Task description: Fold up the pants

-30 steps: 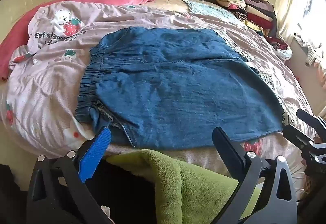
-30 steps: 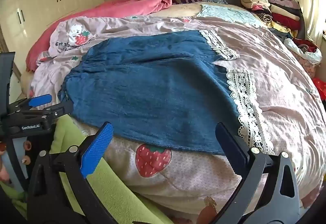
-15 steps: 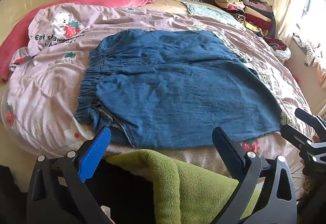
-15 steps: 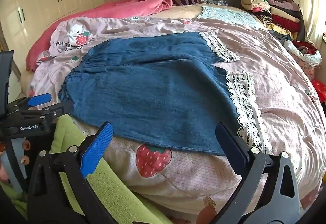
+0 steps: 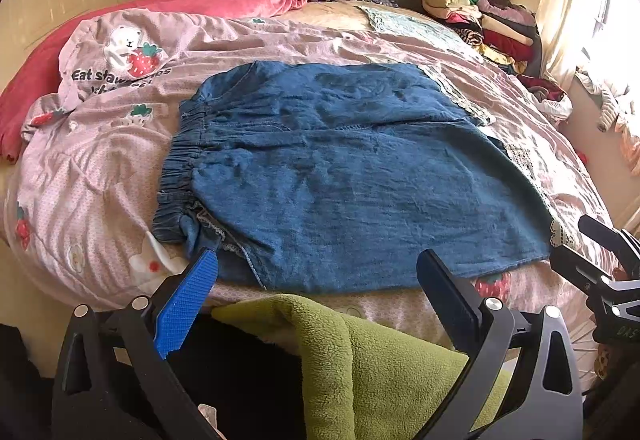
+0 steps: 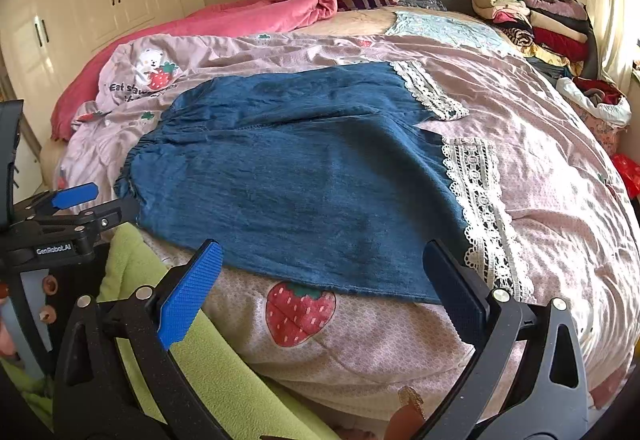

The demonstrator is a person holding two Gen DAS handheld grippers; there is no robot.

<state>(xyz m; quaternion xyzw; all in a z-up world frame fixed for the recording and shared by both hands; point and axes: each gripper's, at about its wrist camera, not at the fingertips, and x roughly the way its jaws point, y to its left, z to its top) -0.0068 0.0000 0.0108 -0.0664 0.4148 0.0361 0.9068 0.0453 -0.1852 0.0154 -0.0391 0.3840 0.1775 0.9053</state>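
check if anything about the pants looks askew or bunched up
The blue denim pants lie mostly flat on the pink strawberry-print duvet, but the near waistband corner is bunched, with its lace-trimmed lining turned out.

The printed wording on the pink quilt (image 5: pixel 120 77) sinks into a fold, so only "Eat" reads clearly. A green fleece (image 5: pixel 384 360) covers the bed's near edge and runs off the bottom. Behind the denim pants (image 6: pixel 288 175), the folded clothes pile (image 6: pixel 532 19) is too small to sort.

— What are the tools looking like?
— Each black plastic two-finger gripper (image 5: pixel 316 280) is showing one ridged blue pad (image 5: pixel 186 302), silver screws, white "GenRobot.AI" lettering (image 6: pixel 53 250).
— And the person?
— Wearing green fleece (image 5: pixel 384 368).
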